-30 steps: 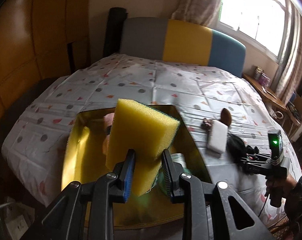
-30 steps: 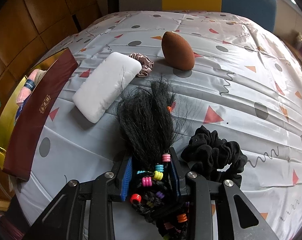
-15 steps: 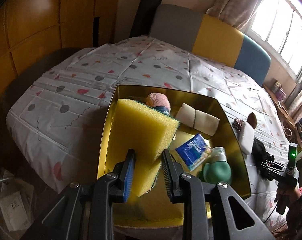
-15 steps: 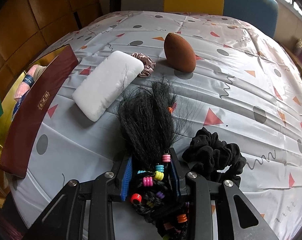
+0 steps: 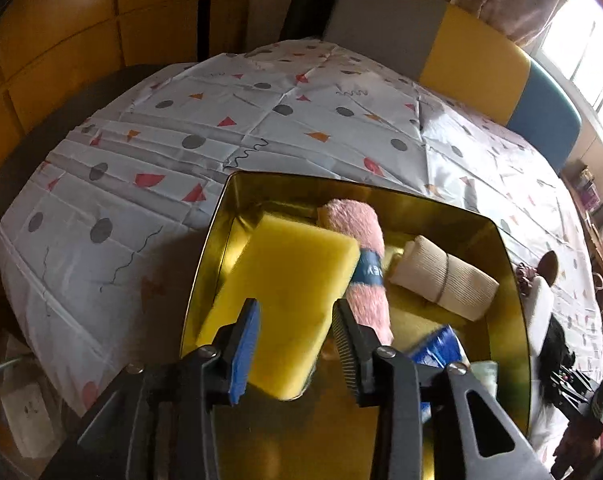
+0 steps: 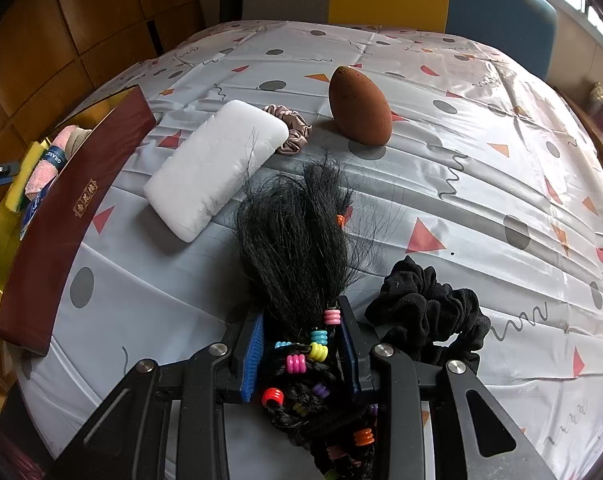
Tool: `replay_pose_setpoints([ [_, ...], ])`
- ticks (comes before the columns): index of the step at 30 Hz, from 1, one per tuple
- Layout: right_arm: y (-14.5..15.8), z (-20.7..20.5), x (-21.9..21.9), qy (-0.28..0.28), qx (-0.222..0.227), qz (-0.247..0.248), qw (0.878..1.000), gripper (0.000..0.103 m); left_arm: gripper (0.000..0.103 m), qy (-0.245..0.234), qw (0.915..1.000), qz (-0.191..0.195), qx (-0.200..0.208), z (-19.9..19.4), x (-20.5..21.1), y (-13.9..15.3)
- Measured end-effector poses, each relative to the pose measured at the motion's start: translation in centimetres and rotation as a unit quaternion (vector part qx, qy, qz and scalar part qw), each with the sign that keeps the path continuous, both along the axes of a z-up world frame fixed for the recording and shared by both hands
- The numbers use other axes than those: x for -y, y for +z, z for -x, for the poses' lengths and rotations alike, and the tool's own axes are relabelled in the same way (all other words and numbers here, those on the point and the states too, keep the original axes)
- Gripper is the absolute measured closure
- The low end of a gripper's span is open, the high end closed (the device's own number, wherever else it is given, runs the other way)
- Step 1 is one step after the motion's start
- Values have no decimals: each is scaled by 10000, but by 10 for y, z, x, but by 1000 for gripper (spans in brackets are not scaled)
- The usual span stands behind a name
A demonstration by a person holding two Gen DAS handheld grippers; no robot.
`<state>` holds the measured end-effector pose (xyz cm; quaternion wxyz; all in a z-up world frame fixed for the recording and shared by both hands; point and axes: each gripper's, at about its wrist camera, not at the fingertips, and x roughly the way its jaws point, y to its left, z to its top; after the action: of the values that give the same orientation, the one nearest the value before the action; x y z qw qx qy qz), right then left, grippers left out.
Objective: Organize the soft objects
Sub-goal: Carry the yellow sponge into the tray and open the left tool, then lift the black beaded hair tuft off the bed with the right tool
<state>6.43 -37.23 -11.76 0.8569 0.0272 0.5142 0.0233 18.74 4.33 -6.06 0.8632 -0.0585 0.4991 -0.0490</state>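
1. Jaws of the left gripper [image 5: 297,344] are opening, with the yellow sponge [image 5: 285,292] between them; the right-hand pad stands clear of the sponge, while the blue left-hand pad looks to be at its edge, though contact there is hard to tell.
2. Ahead of those jaws the sponge reaches into the gold tin [image 5: 509,280], toward its left wall.
3. Just right of the sponge lies a pink rolled towel [image 5: 365,248] with a blue band, touching the sponge's far corner.
4. Further right of the jaws, inside the tin, lies a beige rolled cloth [image 5: 445,280]; a blue packet [image 5: 441,344] shows beside the right finger.
5. Jaws of the right gripper [image 6: 301,344] pinch a black beaded hairpiece [image 6: 297,240], its loose strands fanning forward over the patterned sheet [image 6: 461,168].
6. Immediately right of these jaws sits a black scrunchie [image 6: 429,312], touching the right finger.
7. Ahead and left of the jaws rests a white pad [image 6: 217,168], with a pink satin scrunchie [image 6: 289,128] against its far corner.
8. Straight ahead, beyond the hair tips, a brown egg-shaped sponge [image 6: 359,106] stands tilted.
9. Far left of the jaws, the tin's maroon outer wall [image 6: 69,216] is visible.
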Motion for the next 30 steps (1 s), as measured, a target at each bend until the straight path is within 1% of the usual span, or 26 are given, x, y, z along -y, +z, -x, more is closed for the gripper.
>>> replay_pose_setpoints([
  [2,0,0,0,-1,-1,-8,10000,70,61,14,9999,-113,-24,-4,2,-4],
  [3,0,0,0,-3,-3,-22,10000,70,60,14,9999,-98,-22,-4,2,-5],
  [4,0,-1,0,1,-2,-23,10000,70,59,25,10000,-85,5,-2,2,-4],
  [6,-1,-1,0,13,7,-9,10000,70,59,63,9997,-215,114,5,3,-2],
  [8,-1,-1,0,14,14,-12,10000,70,57,135,9990,-338,263,19,3,3],
  [9,-1,-1,0,7,16,-16,10000,70,54,169,9987,-372,314,23,3,5],
  [11,-1,-1,0,5,20,-11,10000,70,52,189,9976,-436,507,41,4,11],
  [17,-1,0,0,27,30,51,10000,70,51,128,9951,-474,861,84,8,27],
  [20,-1,-1,0,13,35,75,10000,70,47,92,9938,-489,990,100,11,34],
  [22,-1,-1,-1,12,23,132,9999,70,47,33,9941,-434,998,107,13,36],
  [25,-1,-2,-2,-62,-24,179,9998,70,46,-46,9939,-451,1004,118,16,38],
  [30,1,-3,-6,-361,-117,293,9989,70,46,-92,9935,-402,1063,131,15,40],
])
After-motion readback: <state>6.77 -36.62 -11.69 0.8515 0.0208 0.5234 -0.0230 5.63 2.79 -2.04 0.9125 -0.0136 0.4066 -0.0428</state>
